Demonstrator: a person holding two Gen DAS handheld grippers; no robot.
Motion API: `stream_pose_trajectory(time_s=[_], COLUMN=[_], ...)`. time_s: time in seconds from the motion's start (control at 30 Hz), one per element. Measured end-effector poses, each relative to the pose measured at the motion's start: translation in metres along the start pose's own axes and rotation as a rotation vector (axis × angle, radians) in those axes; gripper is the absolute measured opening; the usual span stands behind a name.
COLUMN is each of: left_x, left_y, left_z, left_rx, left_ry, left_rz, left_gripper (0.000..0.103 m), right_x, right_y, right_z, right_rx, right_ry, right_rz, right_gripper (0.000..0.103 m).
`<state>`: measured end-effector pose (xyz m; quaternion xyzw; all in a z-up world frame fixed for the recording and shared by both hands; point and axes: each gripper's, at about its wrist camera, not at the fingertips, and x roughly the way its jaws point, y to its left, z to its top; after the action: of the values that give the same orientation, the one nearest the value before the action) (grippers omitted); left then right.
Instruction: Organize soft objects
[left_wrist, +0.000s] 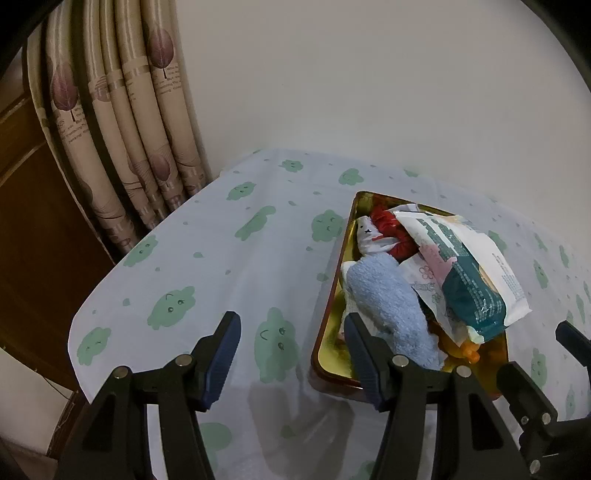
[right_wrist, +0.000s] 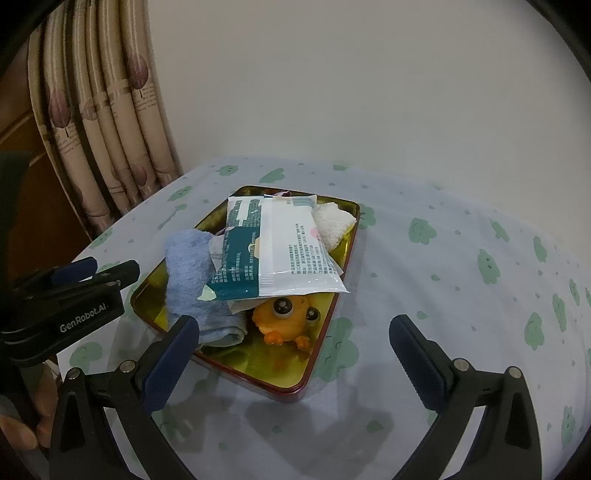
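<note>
Curtain: beige pleated fabric (left_wrist: 122, 122) printed with mauve leaf shapes hangs at the far left, beside a plain pale wall (left_wrist: 369, 74).
Wood panel: a dark brown board (left_wrist: 33, 229) stands left of the curtain, at the picture's edge.
Tablecloth: a white cloth scattered with green smiling clouds (left_wrist: 229, 266) covers the table.
Left gripper: the black two-finger tool with dark blue pads (left_wrist: 291, 360) hangs above the cloth, fingers spread wide and nothing between them; its right finger (left_wrist: 364, 354) overlaps the tray's near left corner in the left wrist view (whether it touches, the view does not settle).
Hand: the person's fingers (right_wrist: 22, 432) wrap the left tool's handle at the lower left of the right wrist view.
Tray: a shallow rectangular metal tin, gold inside with a dark red rim (right_wrist: 291, 384), sits on the cloth and holds all the soft things.
Blue towel: a light blue rolled terry cloth (left_wrist: 388, 306) lies along the tray's left side.
White doll: a small white cloth figure with a stitched face (left_wrist: 369, 236) lies beyond the towel, against a red fabric piece (left_wrist: 388, 221).
Tissue pack: a white and teal plastic packet (right_wrist: 284, 247) rests on top of the heap, tilted.
Orange toy: a squashy orange creature with bulging eyes (right_wrist: 288, 317) peeks from under the packet.
Cream cloth: a folded off-white towel (right_wrist: 332, 221) fills the far right corner.
Right gripper: its blue-padded fingers (right_wrist: 291, 350) stand well apart, empty, framing the tray's near end.
</note>
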<state>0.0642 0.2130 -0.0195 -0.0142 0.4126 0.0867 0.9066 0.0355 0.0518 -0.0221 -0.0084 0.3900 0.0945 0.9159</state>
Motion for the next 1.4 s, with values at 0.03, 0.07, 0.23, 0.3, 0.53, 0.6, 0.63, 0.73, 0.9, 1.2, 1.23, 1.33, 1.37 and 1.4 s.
stream_pose_trajectory(time_s=[0.03,0.07,0.23,0.3,0.53,0.6,0.63,0.73,0.9,1.2,1.23,1.33,1.37,1.4], left_x=[-0.0001,0.0000,0.0004,0.0003,0.0006,0.0009,0.0009,0.0010,0.0009,0.0006,0.0007,0.0001,0.0000,0.0003], left_y=[0.0003,0.0000,0.0003,0.0005,0.0001,-0.0002,-0.0001,-0.0001,-0.0004,-0.0013,-0.0016,-0.0028,-0.0029,-0.0033], left_z=[0.0002,0.0003,0.0005,0.0007,0.0000,-0.0006,-0.0005,-0.0005,-0.0003,-0.0006,-0.0008,-0.0014,-0.0015,-0.0015], left_rx=[-0.001,-0.001,-0.003,-0.002,-0.003,-0.004,-0.003,-0.003,-0.002,-0.003,-0.001,0.006,0.008,0.009], left_ry=[-0.001,0.000,0.001,0.000,0.002,0.002,0.002,0.002,0.003,0.003,0.003,-0.001,-0.002,-0.001], left_rz=[-0.003,-0.003,-0.005,-0.004,-0.006,-0.005,-0.006,-0.005,-0.005,-0.006,-0.005,-0.003,-0.003,-0.003], left_gripper=[0.060,0.060,0.060,0.060,0.060,0.060,0.060,0.060,0.060,0.060,0.060,0.060,0.060,0.060], right_x=[-0.0003,-0.0007,-0.0006,0.0001,0.0002,0.0002,0.0006,-0.0001,0.0009,0.0022,0.0020,0.0022,0.0022,0.0025], right_y=[0.0005,0.0006,0.0015,0.0021,0.0020,0.0019,0.0023,0.0019,0.0032,0.0053,0.0049,0.0055,0.0045,0.0041], right_z=[0.0001,0.0003,0.0002,0.0007,0.0010,0.0009,0.0011,0.0011,0.0010,-0.0004,-0.0003,-0.0004,-0.0002,-0.0003], right_rx=[-0.003,-0.005,-0.008,-0.008,-0.007,-0.007,-0.007,-0.006,-0.014,-0.014,-0.013,-0.016,-0.015,-0.014], right_ry=[-0.001,-0.003,0.000,0.004,0.005,0.007,0.009,0.005,0.010,0.016,0.018,0.017,0.019,0.020], right_rz=[-0.003,-0.004,-0.003,0.000,0.003,0.003,0.003,0.003,0.004,0.009,0.011,0.008,0.011,0.013], right_gripper=[0.102,0.102,0.102,0.102,0.102,0.102,0.102,0.102,0.102,0.102,0.102,0.102,0.102,0.102])
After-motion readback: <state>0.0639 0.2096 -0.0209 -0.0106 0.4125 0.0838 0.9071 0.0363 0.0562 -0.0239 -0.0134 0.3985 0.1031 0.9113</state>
